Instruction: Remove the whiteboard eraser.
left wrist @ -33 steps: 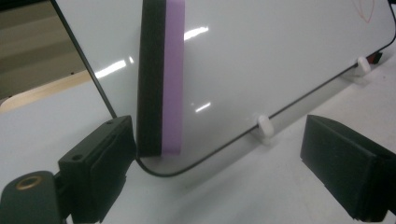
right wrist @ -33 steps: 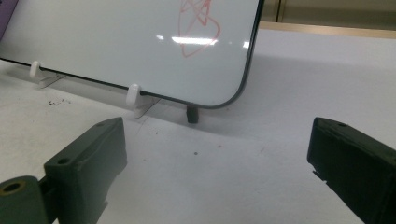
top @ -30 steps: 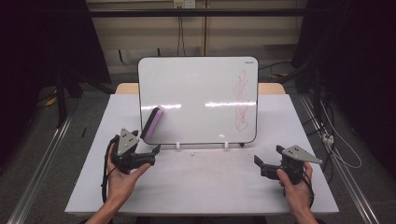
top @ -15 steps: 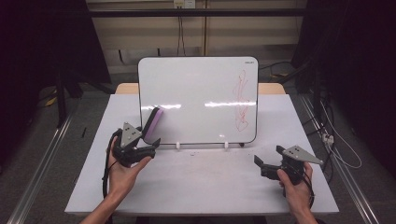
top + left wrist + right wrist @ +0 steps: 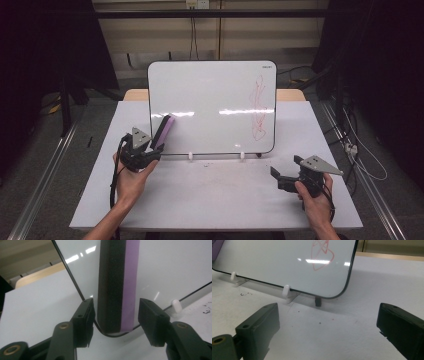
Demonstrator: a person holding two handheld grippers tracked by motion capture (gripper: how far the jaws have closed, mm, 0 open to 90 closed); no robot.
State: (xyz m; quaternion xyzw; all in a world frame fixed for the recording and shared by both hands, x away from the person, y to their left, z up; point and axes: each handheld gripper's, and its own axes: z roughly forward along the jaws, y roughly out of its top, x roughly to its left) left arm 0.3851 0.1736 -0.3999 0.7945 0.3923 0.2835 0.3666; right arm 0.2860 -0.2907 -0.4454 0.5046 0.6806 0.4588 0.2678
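The left tool [image 5: 150, 150] sits at the whiteboard's lower left corner, and its jaws have just been closing in around the eraser [image 5: 163, 131]. In the left gripper view the eraser [image 5: 117, 287] stands between them as a long upright block, dark fuzzy felt on one side and smooth purple plastic on the other, its rounded lower end low between the two pads. A sliver of gap shows on each side, wider on the purple side, so the pads are not pressing yet; the jaws are open around it, no grip. The eraser leans flat against the glossy whiteboard [image 5: 210, 105], a rounded-corner panel with a thin black rim that mirrors the ceiling lights.

From the high view the board stands tilted on the white worktop [image 5: 215, 200], propped on small white clips [image 5: 190, 156], with a red scribble [image 5: 259, 107] down its right side. The right gripper view brings up what the high view cannot: fine dark crumbs on the matte worktop [image 5: 337, 332], a white clip [image 5: 286, 291] hugging the board's bottom edge and a stubby black foot [image 5: 318, 301] under its corner.

The right tool [image 5: 285, 172] rests near the right front of the worktop, well apart from the board, its blocky black jaws spread wide with nothing between them.
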